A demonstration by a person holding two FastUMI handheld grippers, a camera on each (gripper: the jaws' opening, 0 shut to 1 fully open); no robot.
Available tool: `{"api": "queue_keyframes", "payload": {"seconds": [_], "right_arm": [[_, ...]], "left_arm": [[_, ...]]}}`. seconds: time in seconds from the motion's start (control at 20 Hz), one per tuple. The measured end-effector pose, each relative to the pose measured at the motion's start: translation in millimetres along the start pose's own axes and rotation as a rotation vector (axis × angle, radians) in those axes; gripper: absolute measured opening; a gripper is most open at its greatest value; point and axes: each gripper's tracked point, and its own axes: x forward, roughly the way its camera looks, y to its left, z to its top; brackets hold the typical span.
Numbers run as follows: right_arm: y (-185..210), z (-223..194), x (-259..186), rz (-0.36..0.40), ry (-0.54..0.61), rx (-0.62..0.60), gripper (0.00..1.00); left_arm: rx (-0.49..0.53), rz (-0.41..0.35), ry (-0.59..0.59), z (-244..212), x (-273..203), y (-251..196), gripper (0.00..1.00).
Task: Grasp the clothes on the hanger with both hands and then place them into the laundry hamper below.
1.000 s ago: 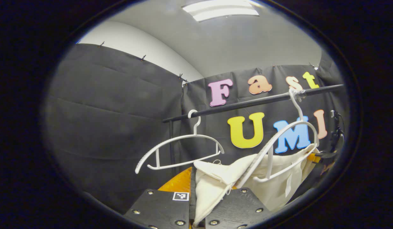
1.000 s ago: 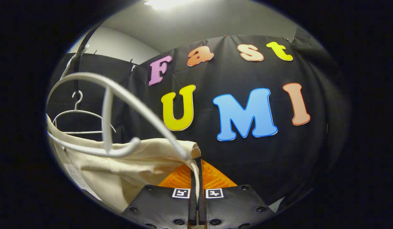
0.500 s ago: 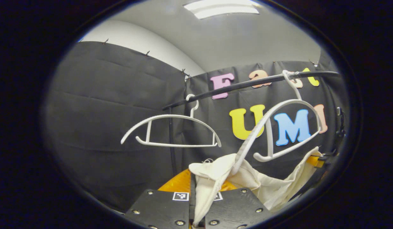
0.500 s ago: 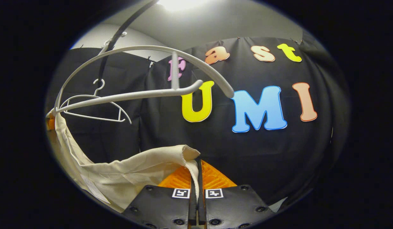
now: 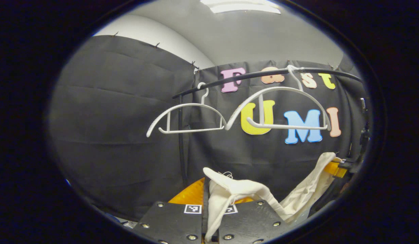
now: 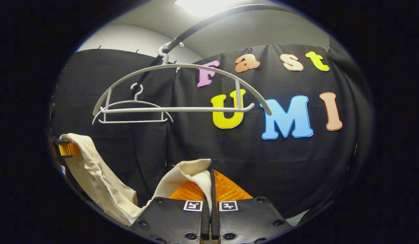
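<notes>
Black cloth walls the booth, and a dark rail [image 5: 263, 76] runs across it near the top with two white hangers on it; the nearer hanger [image 5: 280, 108] hangs bare, and the other [image 5: 185, 118] hangs beside it, also bare. Below the rail, well clear of the nearer hanger, the cream cloth [image 5: 236, 189] sags in a shallow sling between the two grippers. Its long axis runs from one hand to the other, roughly along the rail. The left gripper [image 5: 209, 217] has its fingers closed tight on one bunched end, which rises up between them. The right gripper [image 6: 209, 210] has its fingers pinched on the other end, a fold of fabric standing just above the tips; in that same view the far end is seen draped at the other gripper [image 6: 65, 149], off to the side. Each hand looks equally near its end. The hamper is not in sight from here, but by the task it lies beneath the rail, so the coming move seems to be straight down, both ends lowered together to keep the cloth's span level.
</notes>
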Motion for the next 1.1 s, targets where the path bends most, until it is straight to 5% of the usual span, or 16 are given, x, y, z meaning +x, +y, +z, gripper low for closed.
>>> {"api": "queue_keyframes", "payload": {"seconds": [0.4, 0.75, 1.1], "right_arm": [[119.0, 23.7, -47.4, 0.175, 0.006, 0.068, 0.03], [208.5, 13.8, -76.7, 0.294, 0.046, 0.098, 0.04], [225.6, -85.7, -88.0, 0.267, 0.216, 0.126, 0.04]], "left_arm": [[-0.039, -0.124, 0.004, 9.1, -53.7, -8.1, 0.01], [-0.070, -0.139, 0.013, 4.1, -75.3, 29.1, 0.02], [-0.083, -0.155, 0.145, -94.2, -80.2, 35.6, 0.02]]}}
